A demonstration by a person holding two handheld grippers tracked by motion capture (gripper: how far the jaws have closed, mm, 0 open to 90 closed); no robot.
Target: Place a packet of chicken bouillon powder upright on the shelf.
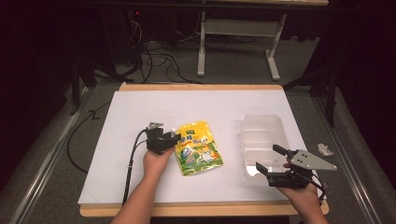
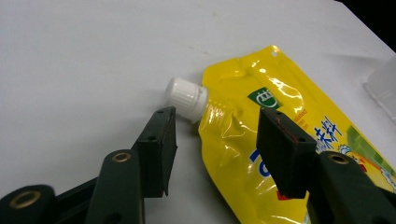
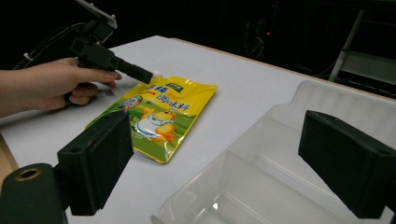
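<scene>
A: Where did we find the yellow pouch (image 1: 198,147)?

B: Flat at the table's (image 1: 140,107) centre, white cap (image 2: 187,98) toward eleven o'clock, tray (image 1: 261,140) at three. Our left hand-held gripper (image 2: 217,149) gaped around its neck; the right hand-held gripper (image 1: 269,161) stood wide, empty.

A: Handling?

B: Soft, glossy, probably slippery. We judged the stiff neck the best hold.

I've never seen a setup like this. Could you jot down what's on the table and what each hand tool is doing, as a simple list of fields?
Surface: white table
Item: yellow spouted pouch, lying flat, white cap
Container: clear plastic tray, nothing in it, right of the pouch
Left gripper: open, jaws either side of the pouch's cap-end corner
Right gripper: open, at the tray's near edge
Stray bit: small crumpled scrap beside the table's right edge
</scene>
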